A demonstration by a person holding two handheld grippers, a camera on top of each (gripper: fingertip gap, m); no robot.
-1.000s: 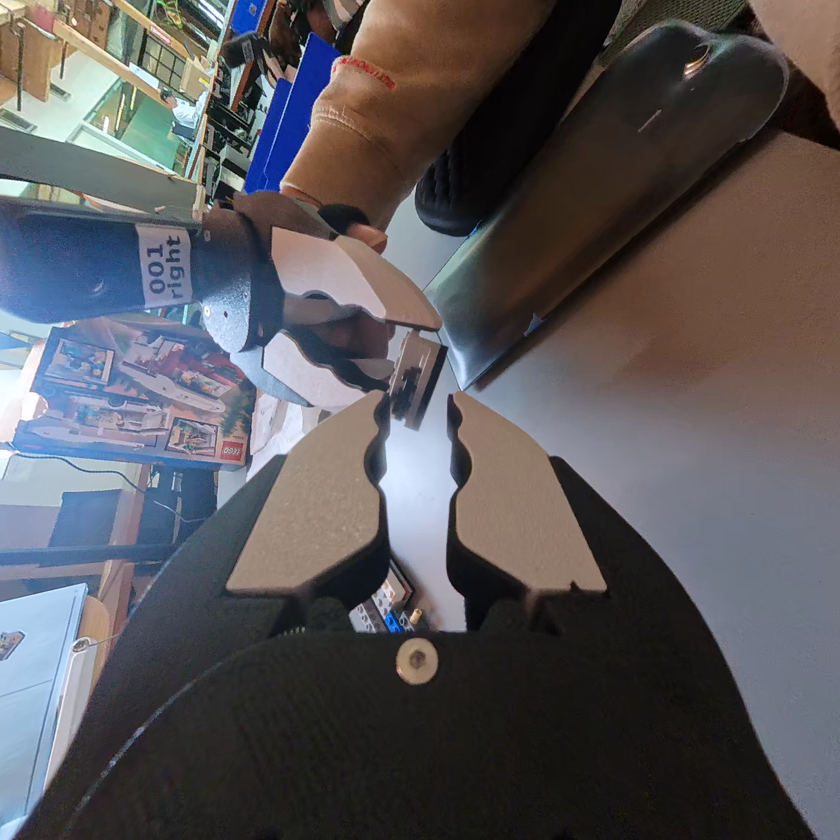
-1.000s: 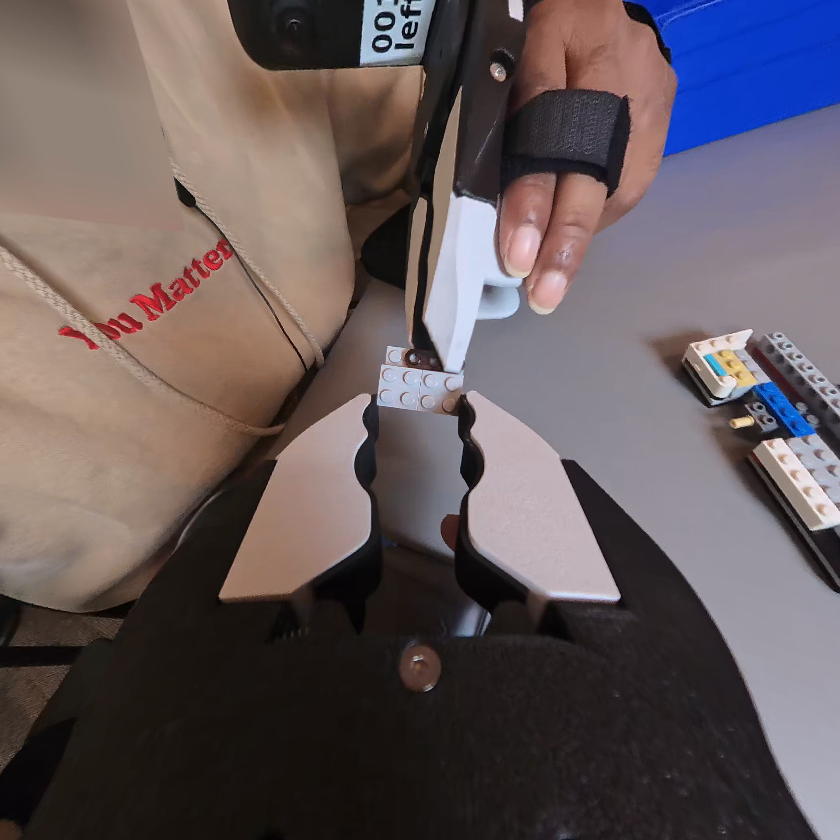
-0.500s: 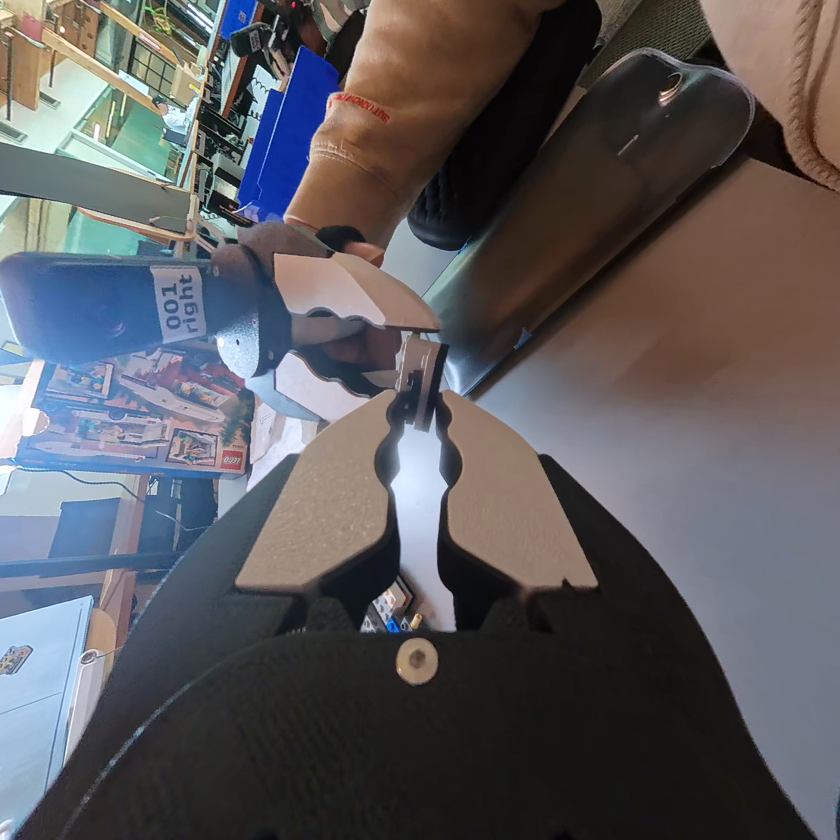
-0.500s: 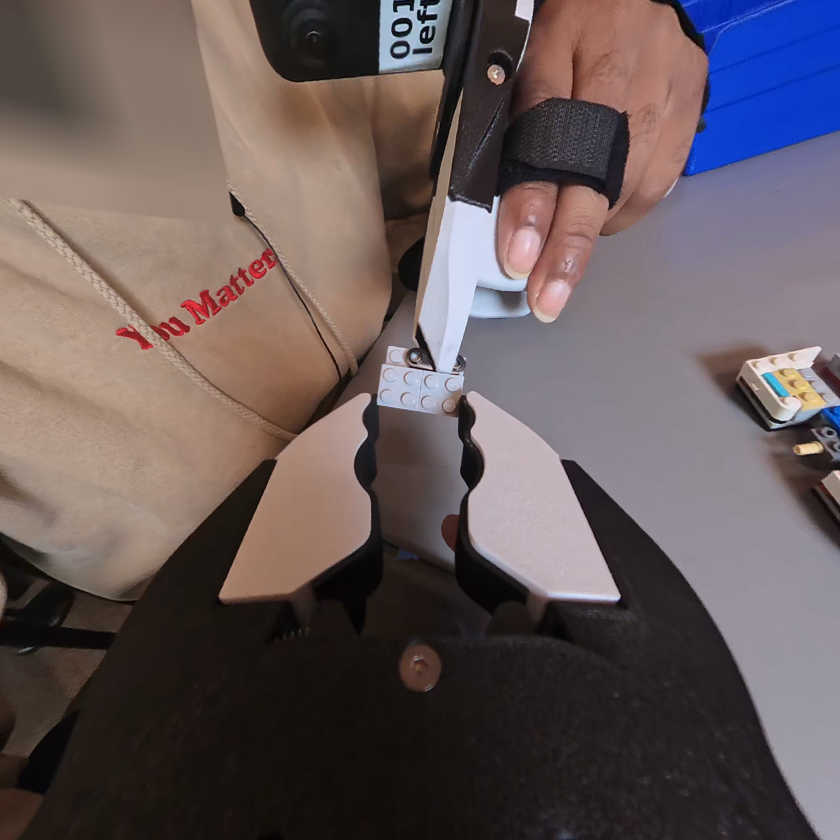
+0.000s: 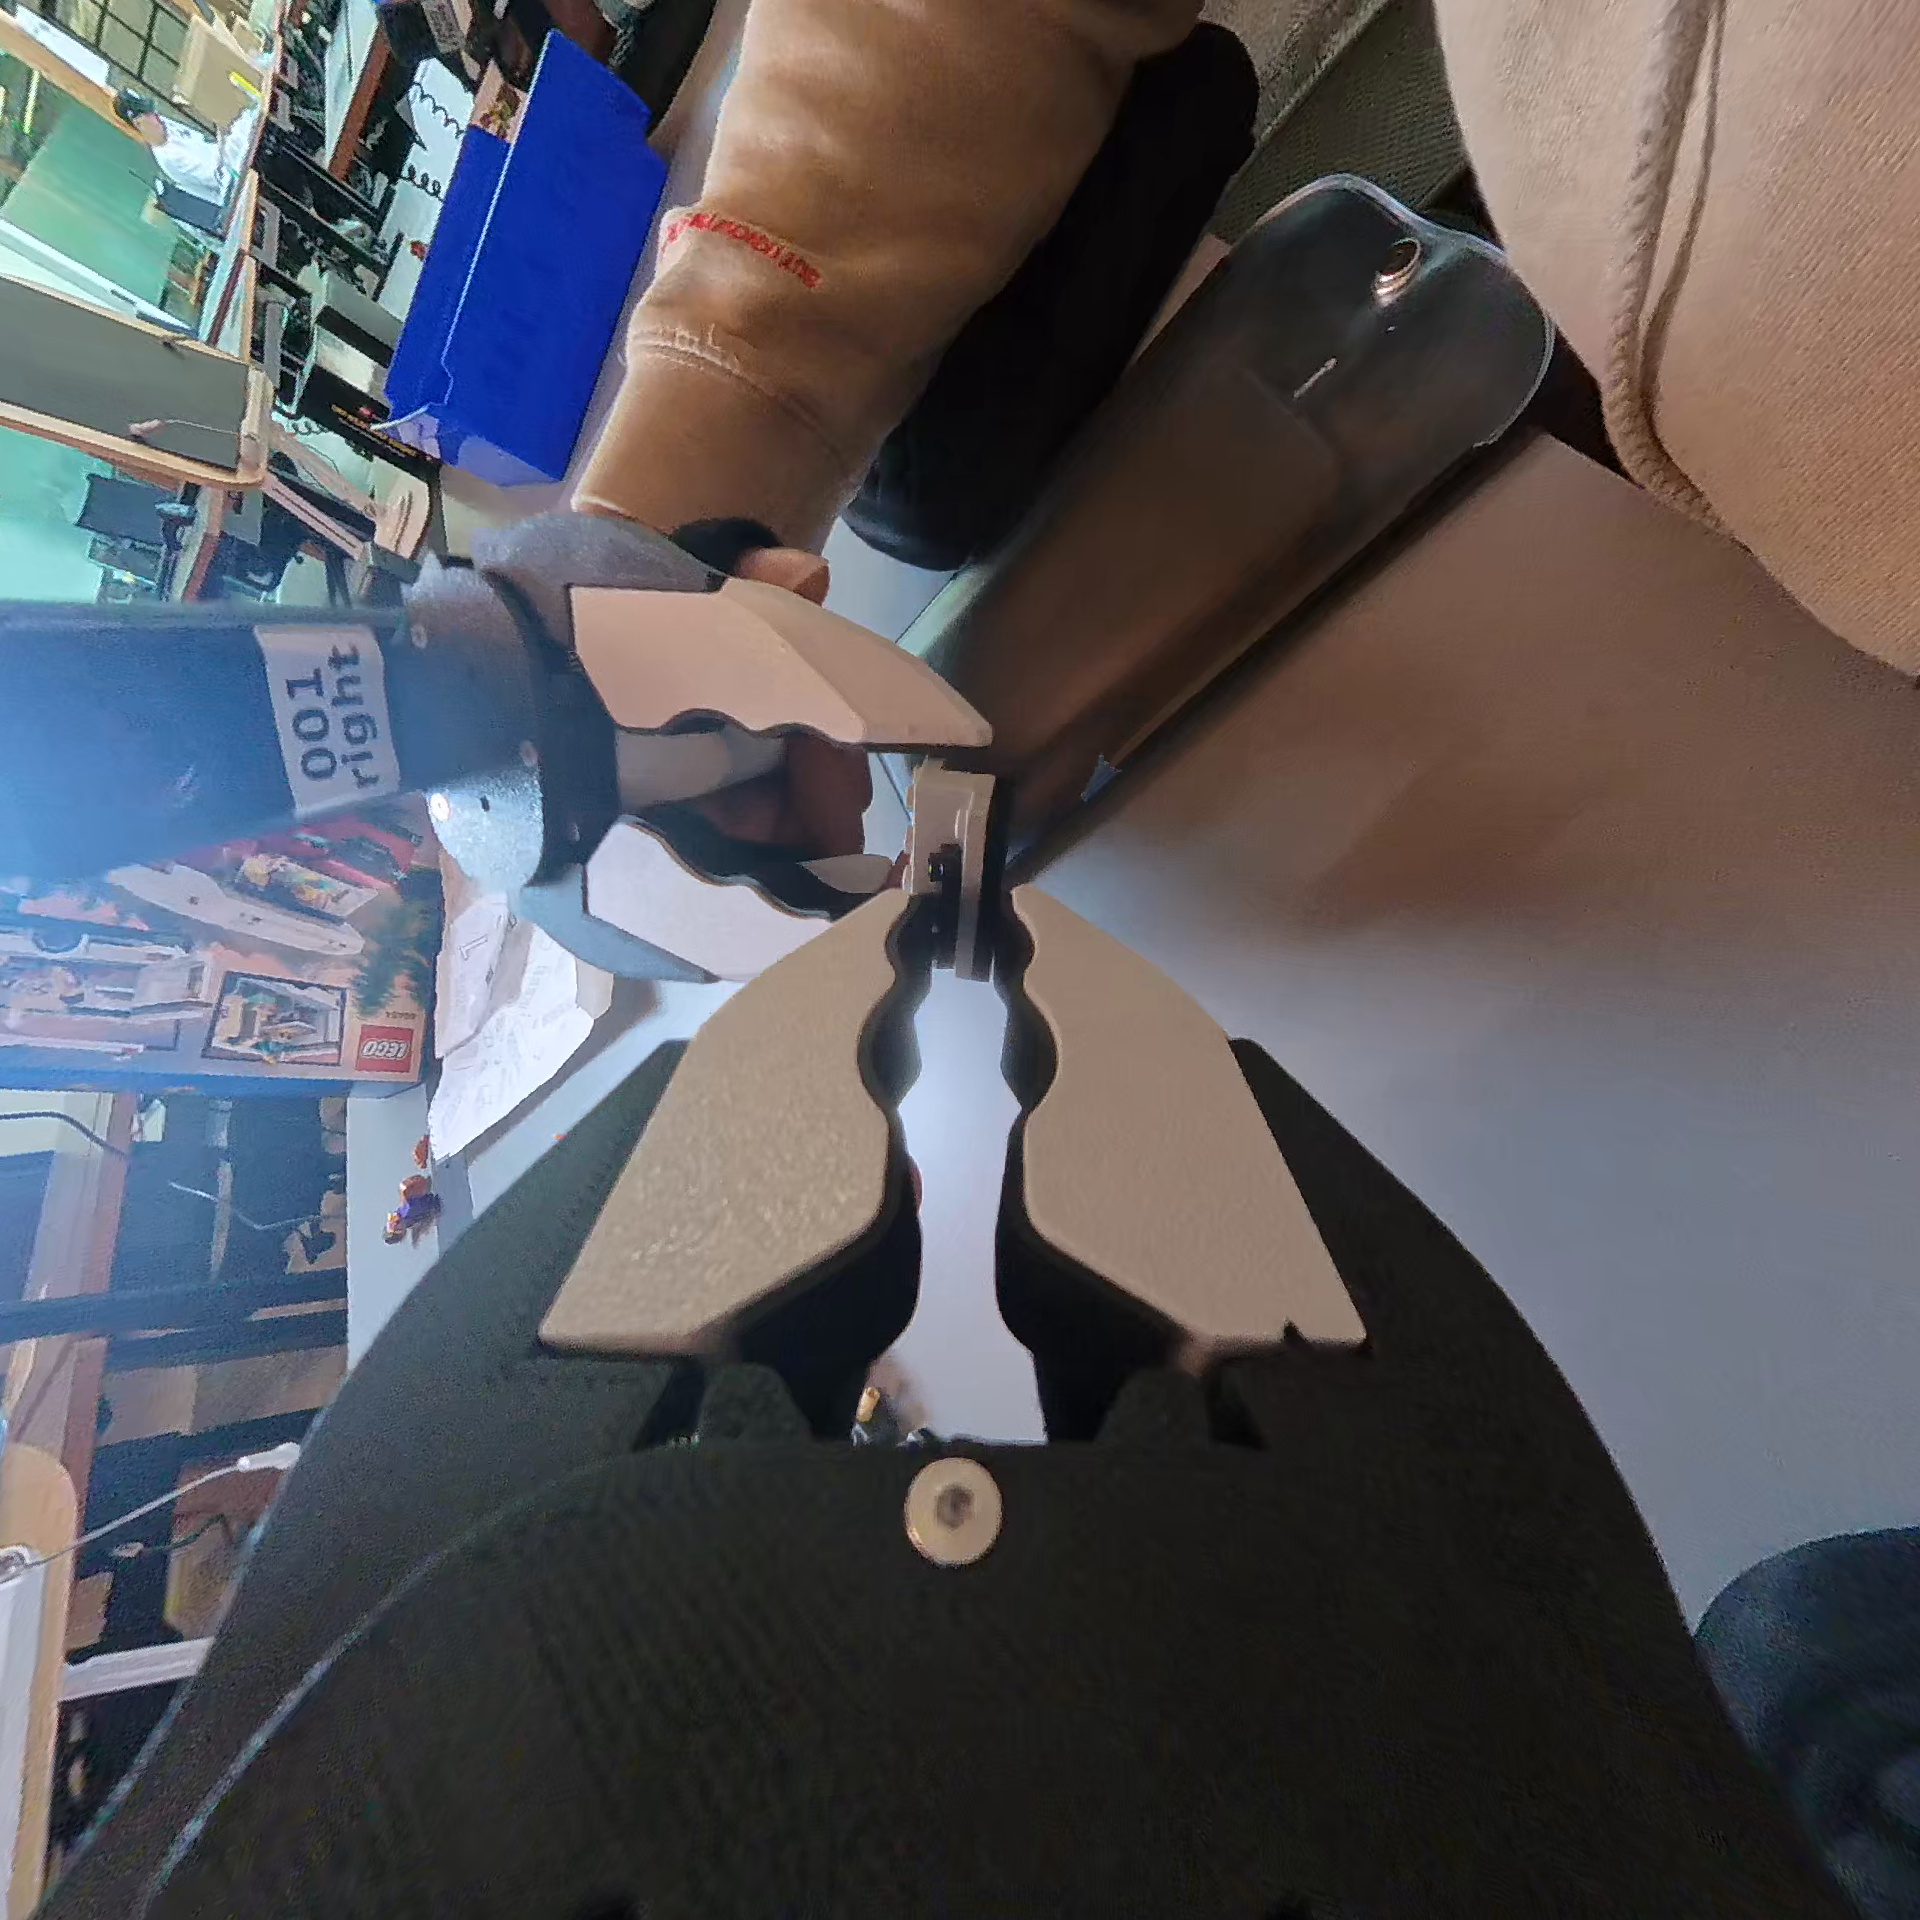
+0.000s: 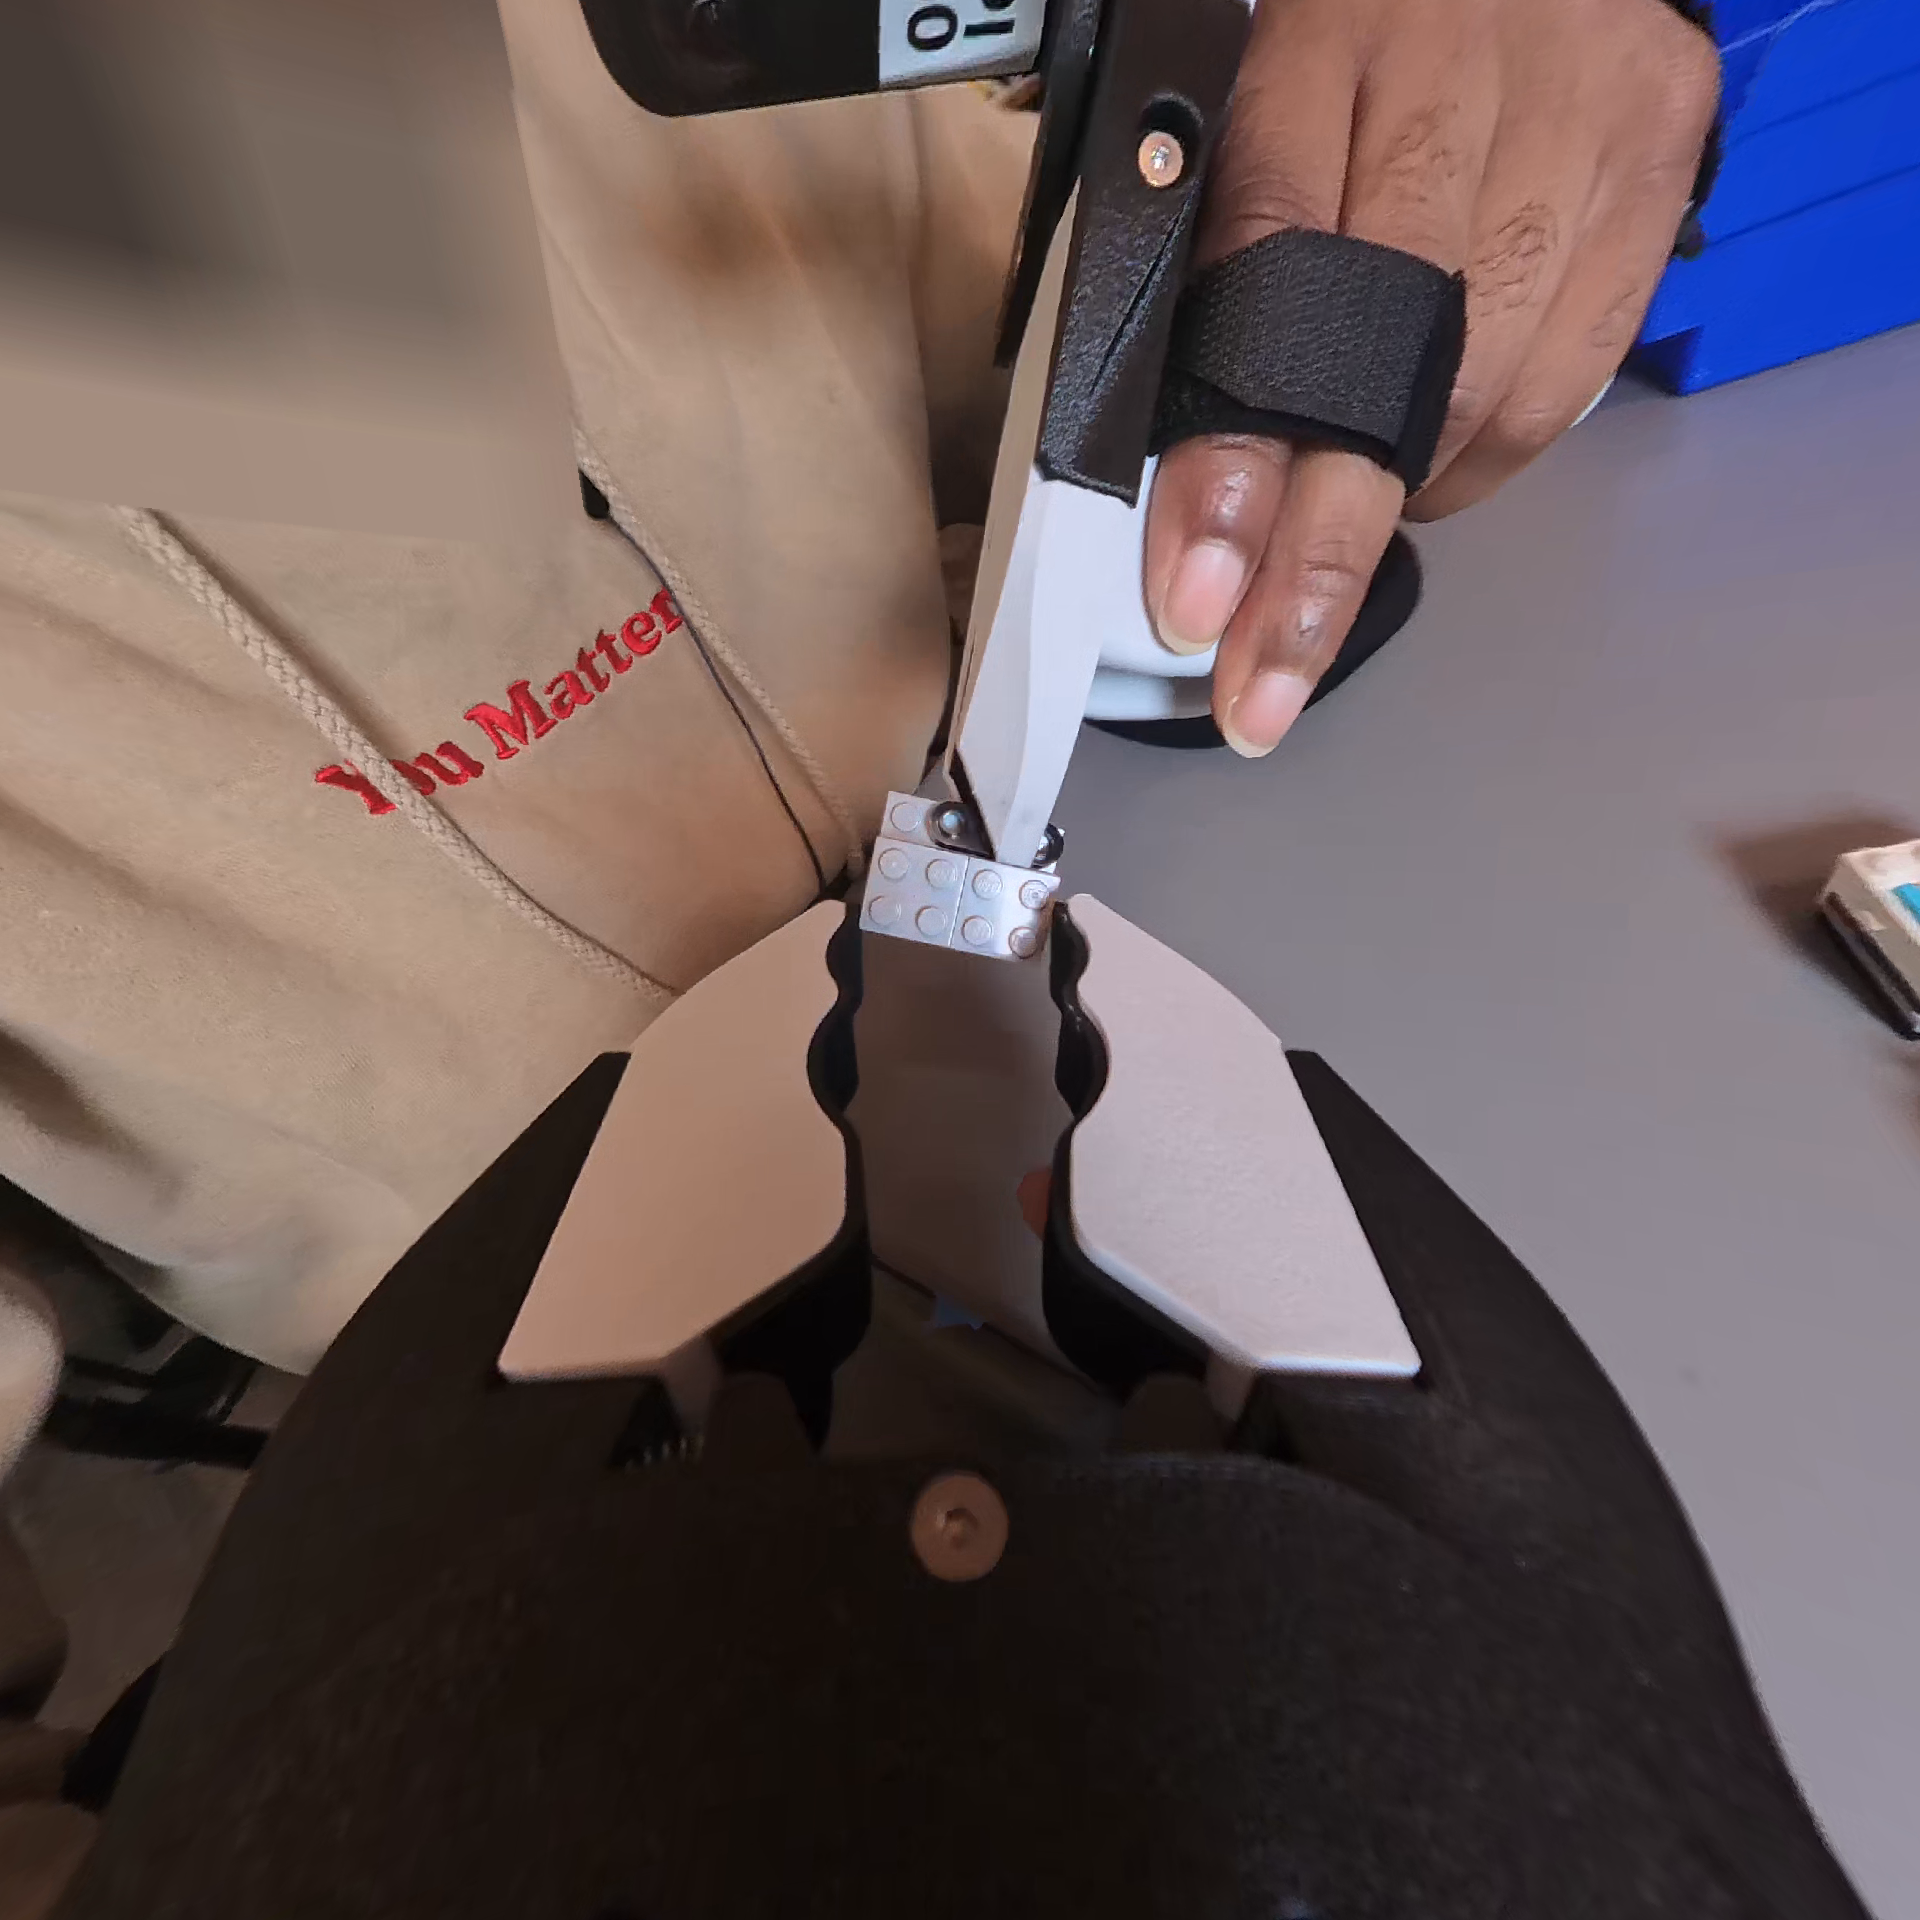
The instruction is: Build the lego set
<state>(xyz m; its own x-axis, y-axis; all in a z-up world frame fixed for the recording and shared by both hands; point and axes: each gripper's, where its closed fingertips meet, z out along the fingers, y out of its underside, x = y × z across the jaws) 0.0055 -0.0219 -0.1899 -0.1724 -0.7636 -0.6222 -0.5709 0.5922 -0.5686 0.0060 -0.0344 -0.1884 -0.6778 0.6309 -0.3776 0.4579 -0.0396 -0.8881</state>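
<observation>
While I hold both tools up above the grey table (image 6: 1507, 935), my right gripper (image 6: 956, 925) pinches a small grey lego assembly (image 6: 961, 904) across its width, one fingertip on each short side, its studded face turned toward that camera. My left gripper (image 5: 951, 935) comes at the same piece from the other side — its fingers are drawn close and clamp the thin edge of the assembly, where a small dark part (image 6: 951, 824) sits on the light plates. In the right wrist view the left tool reaches down from above, my hand (image 6: 1351, 364) strapped to it. So the piece hangs in the air between the two grippers, gripped by both. Off to the right edge lies another partly built white lego piece (image 6: 1881, 925) — well apart. A lego box (image 5: 208, 977) stands behind my right gripper.
</observation>
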